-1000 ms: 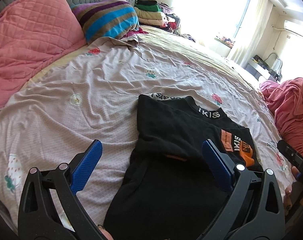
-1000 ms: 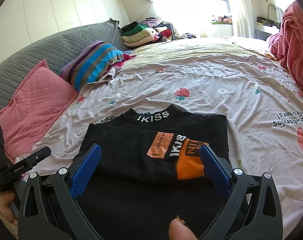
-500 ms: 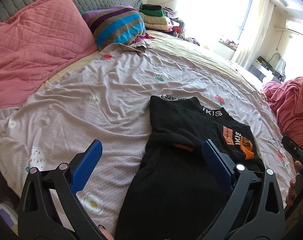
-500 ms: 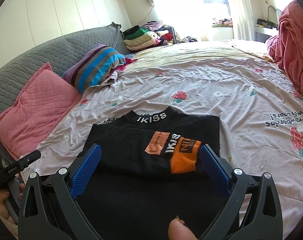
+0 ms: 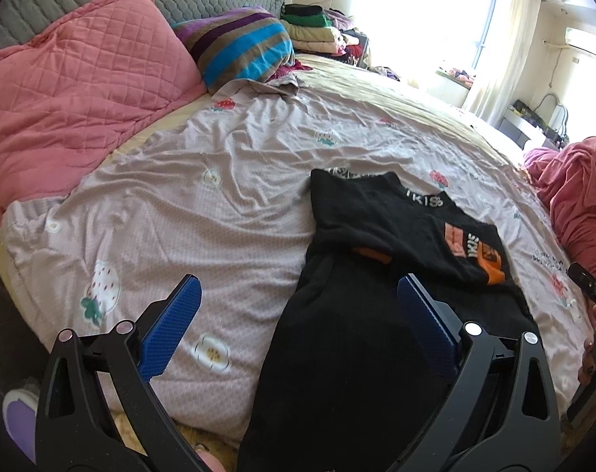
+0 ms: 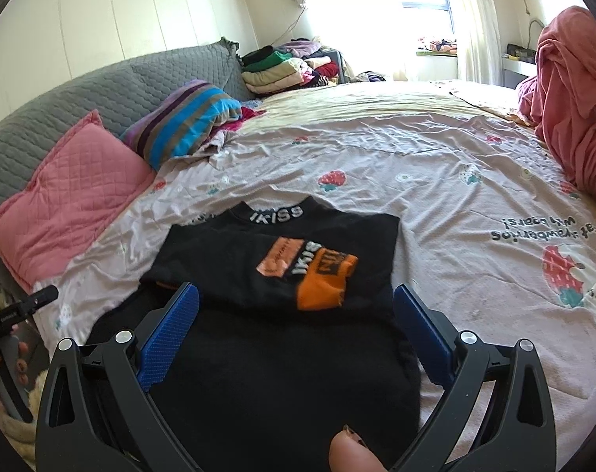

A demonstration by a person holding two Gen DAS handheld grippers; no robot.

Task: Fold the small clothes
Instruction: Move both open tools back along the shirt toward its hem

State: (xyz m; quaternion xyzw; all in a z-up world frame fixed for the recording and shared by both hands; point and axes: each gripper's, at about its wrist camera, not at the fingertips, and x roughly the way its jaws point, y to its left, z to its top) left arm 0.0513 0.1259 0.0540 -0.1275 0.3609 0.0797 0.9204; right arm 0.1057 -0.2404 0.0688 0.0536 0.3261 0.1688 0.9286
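A small black top (image 5: 361, 338) (image 6: 274, 358) with an orange patch and white lettering on its collar lies flat on the bed, its sleeves folded across the chest. My left gripper (image 5: 298, 314) hovers open over the garment's left edge near the bed's front, holding nothing. My right gripper (image 6: 296, 322) is open too, low above the lower half of the top, just short of the orange cuff (image 6: 323, 287). A thumb tip (image 6: 351, 452) shows at the bottom of the right wrist view.
The strawberry-print sheet (image 5: 203, 212) (image 6: 455, 204) spreads around the top. A pink quilted pillow (image 5: 74, 78) and a striped pillow (image 5: 239, 47) lie at the head. Stacked clothes (image 6: 286, 67) sit behind; a pink blanket heap (image 6: 573, 86) lies right.
Both grippers have drawn back toward the bed's near edge, so the top looks smaller and farther off. Both stay open; the garment has not moved.
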